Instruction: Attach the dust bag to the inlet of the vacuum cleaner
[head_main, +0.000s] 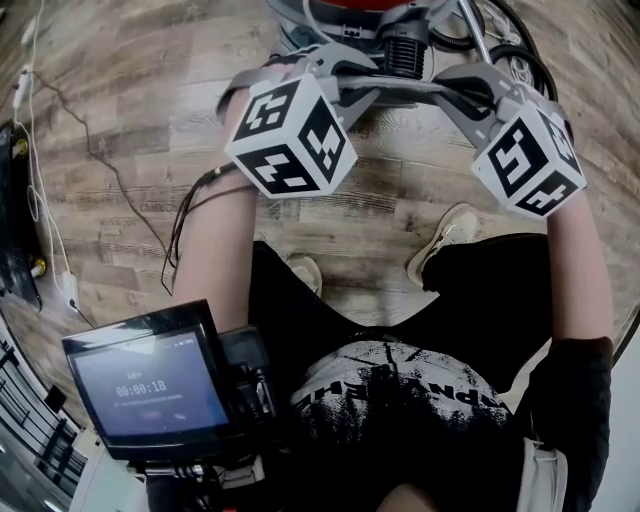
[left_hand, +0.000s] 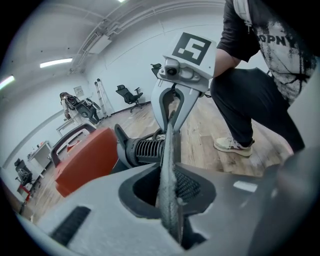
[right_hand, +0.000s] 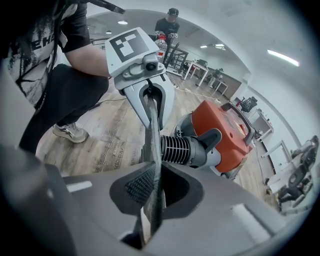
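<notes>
Left gripper (left_hand: 167, 175) and right gripper (right_hand: 154, 172) each pinch an edge of a thin grey dust bag (left_hand: 169, 140). It looks light and floppy, and is probably best held by its edges.

The vacuum cleaner (right_hand: 225, 125) is orange, dust bag (right_hand: 152, 150) grey, marker cubes (head_main: 292, 135) black-and-white.

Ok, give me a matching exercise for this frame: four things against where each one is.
1 orange plastic vacuum cleaner body
2 thin grey felt dust bag, seen edge-on
3 beige sneaker
4 small timer screen

A on the person's foot
B head view's lower left
C behind the black ribbed hose connector
D clamped by left gripper and right gripper

Pairs: 1-C, 2-D, 3-A, 4-B
</notes>
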